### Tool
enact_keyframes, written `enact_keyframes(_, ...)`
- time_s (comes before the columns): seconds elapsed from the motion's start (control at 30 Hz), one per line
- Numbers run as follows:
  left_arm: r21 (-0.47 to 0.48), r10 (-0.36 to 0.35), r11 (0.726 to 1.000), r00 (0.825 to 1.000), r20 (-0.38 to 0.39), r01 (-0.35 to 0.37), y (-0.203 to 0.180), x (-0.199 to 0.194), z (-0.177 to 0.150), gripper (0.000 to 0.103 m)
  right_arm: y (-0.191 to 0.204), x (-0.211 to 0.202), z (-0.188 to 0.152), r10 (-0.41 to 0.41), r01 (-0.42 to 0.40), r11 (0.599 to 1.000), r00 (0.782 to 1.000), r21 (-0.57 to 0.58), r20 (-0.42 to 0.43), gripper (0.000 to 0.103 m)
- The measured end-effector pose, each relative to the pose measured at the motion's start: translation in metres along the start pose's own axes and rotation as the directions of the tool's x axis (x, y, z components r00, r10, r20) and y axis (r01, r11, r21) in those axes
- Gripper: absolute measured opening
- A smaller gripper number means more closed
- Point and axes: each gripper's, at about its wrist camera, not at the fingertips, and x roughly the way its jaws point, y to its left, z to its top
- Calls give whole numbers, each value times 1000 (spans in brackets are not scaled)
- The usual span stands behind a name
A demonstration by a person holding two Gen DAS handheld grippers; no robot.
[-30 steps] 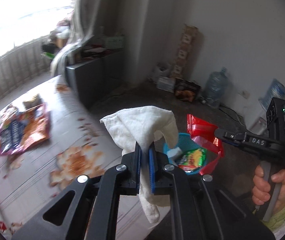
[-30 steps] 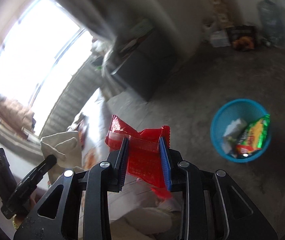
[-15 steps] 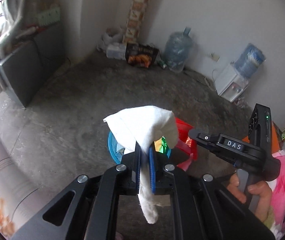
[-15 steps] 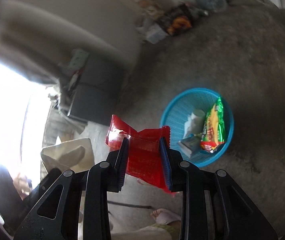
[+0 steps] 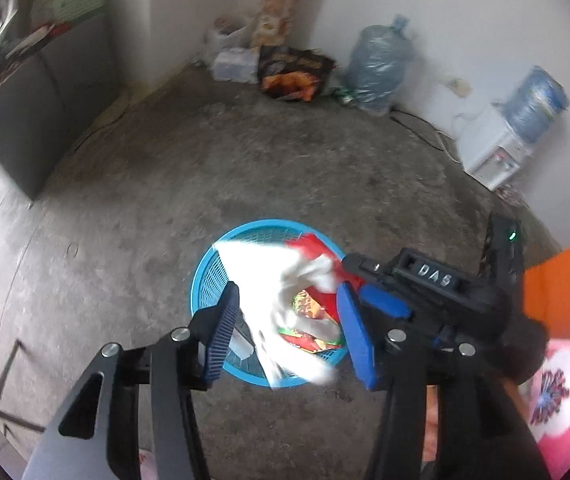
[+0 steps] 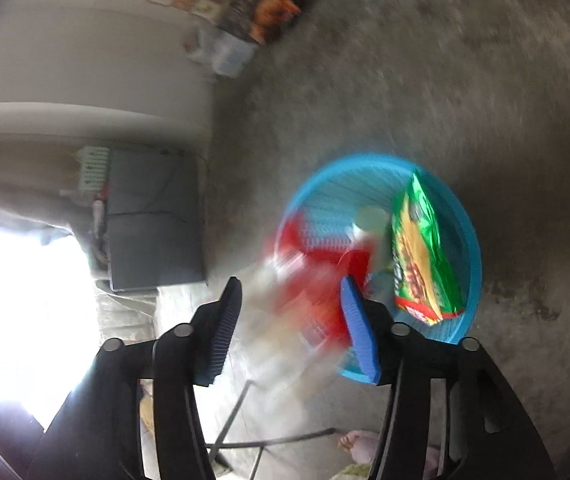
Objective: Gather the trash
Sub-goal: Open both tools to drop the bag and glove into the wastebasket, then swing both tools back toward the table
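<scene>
- The left gripper [image 5: 289,320] pointed steeply down over the blue basket [image 5: 205,276] on the concrete floor [image 5: 165,184]; its jaws had just been opening and stood apart.
- A white cloth [image 5: 261,280] was between the jaws, loose and blurred, touching neither pad as far as I could see. Its long axis ran from the basket's far rim down toward the near rim, with the narrow end nearest the gripper.
- The right gripper [image 6: 291,320] also tilted down at the basket [image 6: 467,240]; its jaws had just been opening as well, and nothing was pinched.
- A red wrapper [image 6: 317,280] was smeared by motion between the spread jaws, over the basket's near edge. Which way it pointed I could not tell.
- A green and yellow snack packet [image 6: 421,256] lay inside the basket, its long axis running from the far rim to the near rim.
- In the left view the right gripper [image 5: 369,292] reached in from the right, its tip above the basket.
</scene>
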Motion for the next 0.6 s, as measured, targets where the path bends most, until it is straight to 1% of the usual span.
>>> enact_keyframes(0.07, -13, -16, 1000, 1000, 4, 16, 3, -5, -2, 56, -7, 1, -4, -13, 13, 1000, 1000, 11, -3, 51)
enact_keyframes(0.13, 7, -6, 1000, 999, 35, 6, 2, -14, -3, 61, -9, -4, -10, -2, 2, 1000, 1000, -8, -1, 52)
enact_keyframes(0.17, 24, 9, 1000, 998, 57, -10, 0, -23, -3, 63, -9, -9, -13, -7, 7, 1000, 1000, -24, 4, 53)
enact_keyframes(0.23, 42, 13, 999, 996, 89, -17, 0, -38, -3, 65, -8, -17, -19, -5, 6, 999, 1000, -47, 16, 53)
enact_keyframes(0.33, 39, 2, 999, 991, 131, -7, 2, -64, -6, 69, -2, -34, -29, -16, 20, 995, 999, -93, 42, 53)
enact_keyframes(0.4, 31, 0, 1000, 987, 158, -5, 5, -83, -12, 72, 6, -47, -36, -37, 47, 987, 997, -151, 67, 56)
enact_keyframes(0.43, 29, -1, 1000, 986, 167, -4, 5, -91, -16, 73, 11, -53, -41, -49, 63, 981, 995, -184, 82, 57)
enact_keyframes(0.5, 13, 52, 998, 986, 158, -55, 7, -109, -25, 73, 25, -70, -53, -68, 99, 959, 990, -267, 122, 61)
enact_keyframes(0.57, 7, 56, 998, 988, 143, -58, 12, -127, -36, 74, 39, -84, -66, -95, 144, 930, 983, -338, 158, 65)
enact_keyframes(0.6, 6, 56, 998, 988, 145, -58, 14, -137, -43, 75, 49, -95, -76, -103, 168, 908, 977, -385, 185, 69)
